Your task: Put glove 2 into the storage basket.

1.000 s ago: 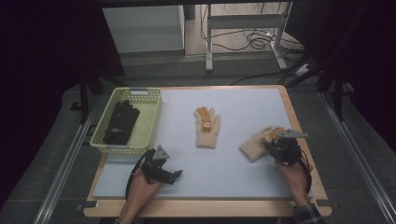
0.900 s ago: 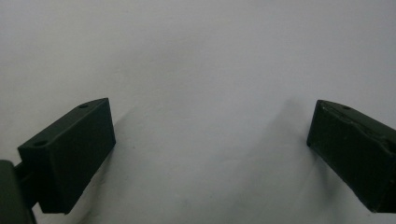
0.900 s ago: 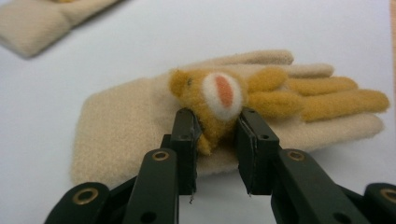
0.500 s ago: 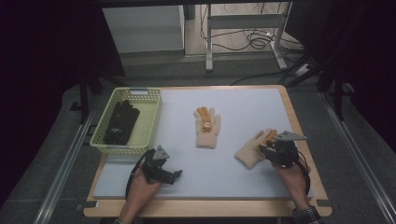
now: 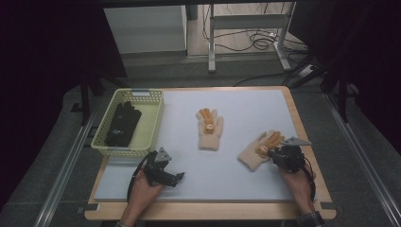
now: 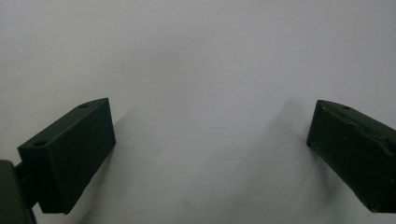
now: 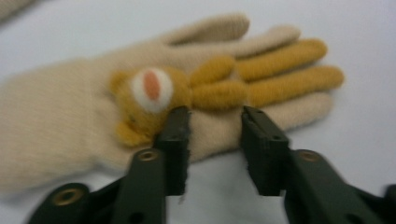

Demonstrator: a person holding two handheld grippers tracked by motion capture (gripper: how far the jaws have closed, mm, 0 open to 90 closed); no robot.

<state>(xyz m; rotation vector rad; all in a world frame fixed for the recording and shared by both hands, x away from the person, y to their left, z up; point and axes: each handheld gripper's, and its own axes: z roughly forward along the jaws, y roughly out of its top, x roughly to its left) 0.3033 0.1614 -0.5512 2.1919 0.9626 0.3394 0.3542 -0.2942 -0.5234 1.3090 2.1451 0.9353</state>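
Two cream gloves with an orange bear on the back lie on the pale mat [image 5: 236, 179]. One glove [image 5: 209, 128] lies mid-table, fingers pointing away. The other glove [image 5: 253, 153] [image 7: 60, 126] lies at the right, fingers toward the table's right side. My right gripper [image 5: 271, 152] [image 7: 215, 114] has its tips down on this glove's near edge, below the bear. Its jaws have just been closing, with a strip of flat glove fabric between them, and there is still a gap. My left gripper [image 5: 178, 178] [image 6: 210, 121] rests low over bare mat at the front left, wide open and holding nothing.
A yellow-green plastic basket [image 5: 127, 150] stands at the table's left and holds black gloves [image 5: 122, 124]. The wooden table edge [image 5: 302, 137] runs close to the right glove. Beyond the table are a dark floor, cables and a metal frame.
My right gripper has sunk slightly toward the right glove, which has shifted a little toward the near side. The left gripper has stayed still.
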